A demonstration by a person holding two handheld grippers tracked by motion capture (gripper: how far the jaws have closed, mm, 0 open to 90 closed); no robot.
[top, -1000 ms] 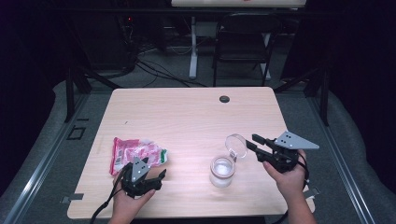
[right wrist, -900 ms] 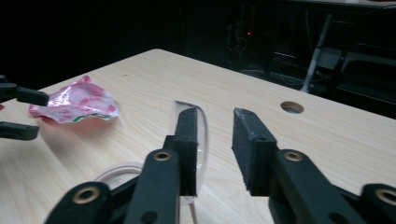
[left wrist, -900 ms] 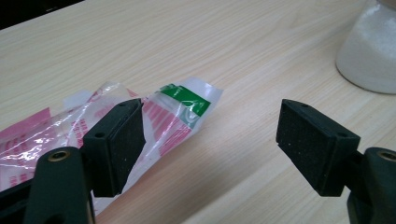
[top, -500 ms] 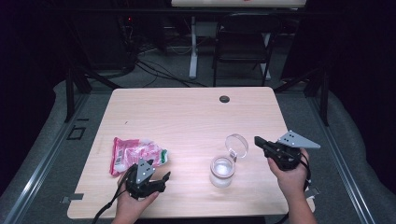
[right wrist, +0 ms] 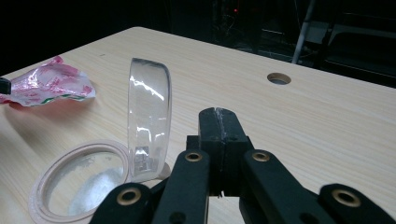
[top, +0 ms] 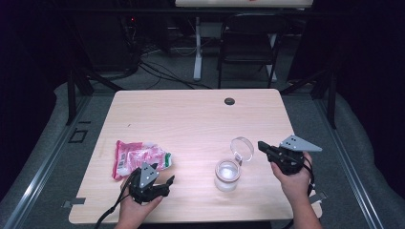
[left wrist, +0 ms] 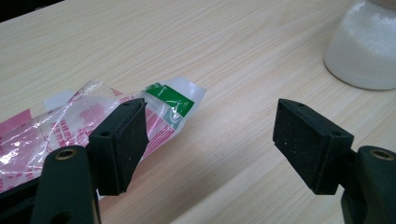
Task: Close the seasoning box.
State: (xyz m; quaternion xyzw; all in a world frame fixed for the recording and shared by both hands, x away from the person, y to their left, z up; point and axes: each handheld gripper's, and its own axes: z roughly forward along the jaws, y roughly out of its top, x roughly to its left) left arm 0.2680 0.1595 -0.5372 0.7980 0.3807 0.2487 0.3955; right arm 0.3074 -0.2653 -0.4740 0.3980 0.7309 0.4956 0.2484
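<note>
Your right gripper [top: 261, 144] has its jaws pressed flat together with nothing between them; they have just been closing. In the right gripper view that gripper [right wrist: 218, 122] sits just beside the clear round hinged lid [right wrist: 148, 116], which stands upright on edge, flipped open from the mouth of the clear glass jar with white grains inside [right wrist: 81, 183]. From above, the jar [top: 226, 174] stands on the pale wooden table [top: 191, 119] near your edge, between your two hands, with the lid [top: 242, 148] rising at its far right side. Your left gripper [top: 168, 183] hovers low with its jaws spread wide and empty. In the left gripper view one pad [left wrist: 122, 142] hangs over the corner of the crinkled pink and clear plastic packet with a green label [left wrist: 84, 122], which lies flat on the table, well apart from the jar [left wrist: 364, 46]
</note>
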